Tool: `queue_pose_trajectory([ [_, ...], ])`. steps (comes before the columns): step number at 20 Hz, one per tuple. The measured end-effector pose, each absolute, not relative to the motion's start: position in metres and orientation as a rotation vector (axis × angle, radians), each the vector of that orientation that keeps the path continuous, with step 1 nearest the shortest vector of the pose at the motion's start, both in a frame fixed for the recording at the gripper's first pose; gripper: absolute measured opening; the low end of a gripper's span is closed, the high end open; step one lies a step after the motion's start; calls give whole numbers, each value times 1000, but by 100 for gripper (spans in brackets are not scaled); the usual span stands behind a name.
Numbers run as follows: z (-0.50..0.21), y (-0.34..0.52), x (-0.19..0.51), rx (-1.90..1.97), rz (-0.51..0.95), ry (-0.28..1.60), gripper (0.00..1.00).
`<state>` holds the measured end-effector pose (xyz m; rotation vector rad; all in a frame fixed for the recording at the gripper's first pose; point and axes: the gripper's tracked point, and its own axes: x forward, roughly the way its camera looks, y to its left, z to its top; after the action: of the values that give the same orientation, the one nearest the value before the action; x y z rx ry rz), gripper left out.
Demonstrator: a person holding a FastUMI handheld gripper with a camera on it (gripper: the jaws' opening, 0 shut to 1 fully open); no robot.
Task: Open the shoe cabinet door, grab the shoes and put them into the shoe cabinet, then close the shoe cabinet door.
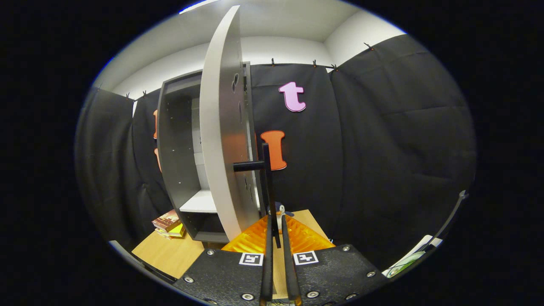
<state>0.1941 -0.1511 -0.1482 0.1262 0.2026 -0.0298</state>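
Observation:
The grey shoe cabinet stands on a wooden table, its inside dark with a white shelf low down. Its pale door is swung open toward me and I see it almost edge-on. A black T-shaped handle sticks out from the door, and its long bar runs down between my fingers. My gripper is shut on the lower part of that bar, just beside the door's edge.
A small stack of books lies on the wooden table at the cabinet's left foot. A small toy figure peeks out just beyond my fingertips. Black cloth walls close the booth behind and to the right.

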Motion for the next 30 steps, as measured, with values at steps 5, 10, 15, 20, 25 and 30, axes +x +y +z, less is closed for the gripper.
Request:
queue_pose_trajectory([
  [5,-145,-152,192,17,-72,182,11],
  [10,-135,-149,179,5,-114,183,13],
  [15,-129,-137,160,-44,-194,185,13],
  [20,-138,-93,149,-69,-219,228,14],
  [25,-168,-31,149,-98,-167,301,15],
  [30,-232,27,149,-94,-87,442,17],
])
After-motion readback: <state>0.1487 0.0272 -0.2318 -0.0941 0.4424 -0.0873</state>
